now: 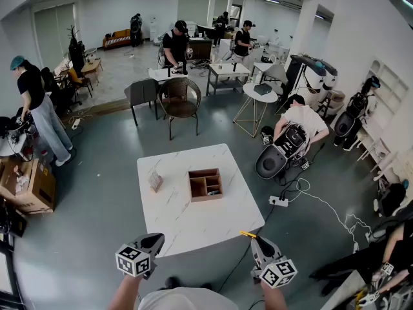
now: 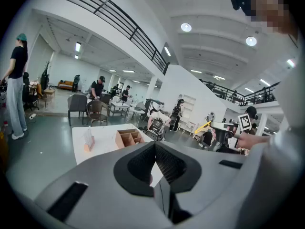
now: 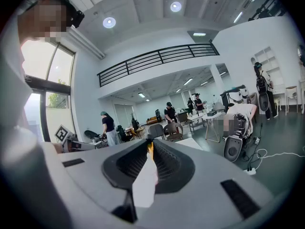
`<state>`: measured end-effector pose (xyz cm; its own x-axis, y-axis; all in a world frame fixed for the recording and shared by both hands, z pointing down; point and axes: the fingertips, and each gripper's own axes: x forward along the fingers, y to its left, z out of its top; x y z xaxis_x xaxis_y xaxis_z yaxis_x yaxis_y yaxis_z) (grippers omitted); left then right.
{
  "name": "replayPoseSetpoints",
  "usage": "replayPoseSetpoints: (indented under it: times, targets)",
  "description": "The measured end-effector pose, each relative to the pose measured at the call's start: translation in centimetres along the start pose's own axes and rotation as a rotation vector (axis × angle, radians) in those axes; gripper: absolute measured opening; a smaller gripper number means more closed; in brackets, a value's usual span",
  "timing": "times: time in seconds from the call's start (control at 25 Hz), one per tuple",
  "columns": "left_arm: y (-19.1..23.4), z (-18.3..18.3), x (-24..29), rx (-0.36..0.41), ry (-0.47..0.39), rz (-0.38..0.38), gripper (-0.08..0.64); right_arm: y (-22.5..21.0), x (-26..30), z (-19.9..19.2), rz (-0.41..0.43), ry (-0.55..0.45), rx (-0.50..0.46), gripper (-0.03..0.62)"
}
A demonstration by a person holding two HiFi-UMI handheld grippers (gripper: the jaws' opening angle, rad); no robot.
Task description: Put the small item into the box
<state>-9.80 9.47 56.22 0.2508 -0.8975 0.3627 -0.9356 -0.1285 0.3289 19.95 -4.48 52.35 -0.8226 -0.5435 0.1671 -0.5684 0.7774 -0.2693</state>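
A brown wooden box point(image 1: 205, 185) with several compartments stands on the white square table point(image 1: 187, 221), right of its middle. The small item point(image 1: 155, 181), a pale card on a pinkish base, stands upright to the left of the box, apart from it. Both grippers hang off the table's near edge, close to the person's body. My left gripper point(image 1: 158, 238) is shut and empty. My right gripper point(image 1: 252, 237) is shut too, with a yellow-orange strip showing at its tip. The left gripper view shows the box point(image 2: 129, 137), the item point(image 2: 88, 140) and the right gripper point(image 2: 221, 128).
Brown chairs point(image 1: 179, 102) and small tables stand beyond the white table. A person crouches by a grey machine point(image 1: 279, 157) to the right, with cables and a power strip point(image 1: 279, 201) on the floor. Cardboard boxes point(image 1: 29, 185) sit at the left; several people work at the back.
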Motion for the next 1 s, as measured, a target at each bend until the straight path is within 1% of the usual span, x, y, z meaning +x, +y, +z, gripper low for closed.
replayPoseSetpoints:
  times: [0.2,0.44,0.76,1.0]
  targets:
    - [-0.1,0.0,-0.1,-0.003,-0.002,0.002,0.014,0.1,-0.1,0.1,-0.005,0.009,-0.005,0.055]
    - [-0.1,-0.1,-0.1,-0.004,-0.006,0.005,0.014,0.1,0.2,-0.2,0.012,0.009,-0.005,0.055]
    - [-0.4,-0.2,-0.7,-0.005,-0.003,0.013,0.014,0.6,-0.1,-0.1,0.035,0.003,0.026,0.055]
    - [-1.2,-1.1,-0.4,-0.012,0.003,0.033,0.014,-0.3,-0.7,-0.7,0.047,0.015,0.031,0.055]
